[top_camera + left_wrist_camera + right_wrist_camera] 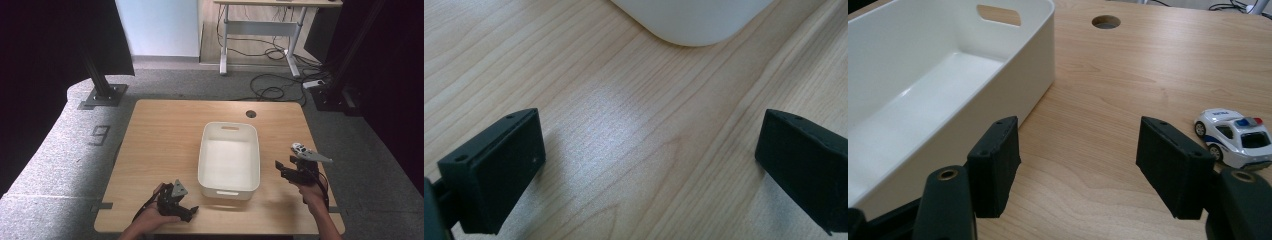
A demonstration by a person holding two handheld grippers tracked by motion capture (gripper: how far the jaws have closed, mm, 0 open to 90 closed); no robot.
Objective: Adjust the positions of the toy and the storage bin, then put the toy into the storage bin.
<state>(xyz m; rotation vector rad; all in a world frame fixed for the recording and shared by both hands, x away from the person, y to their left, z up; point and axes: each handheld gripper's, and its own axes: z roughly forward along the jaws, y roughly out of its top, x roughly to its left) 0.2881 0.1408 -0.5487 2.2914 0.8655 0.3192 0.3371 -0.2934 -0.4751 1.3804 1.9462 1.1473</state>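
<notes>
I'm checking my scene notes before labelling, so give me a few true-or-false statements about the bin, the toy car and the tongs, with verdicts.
1. The white bin is empty. True.
2. The toy police car lies inside the bin. False: it stands on the wooden table, on the far side of the right tongs from the bin.
3. The right tongs stand open with nothing between the jaws. True.
4. The left tongs grip the bin's rim. False: they are open over bare table, short of the bin.
5. The table has a round hole beyond the bin. True.
</notes>
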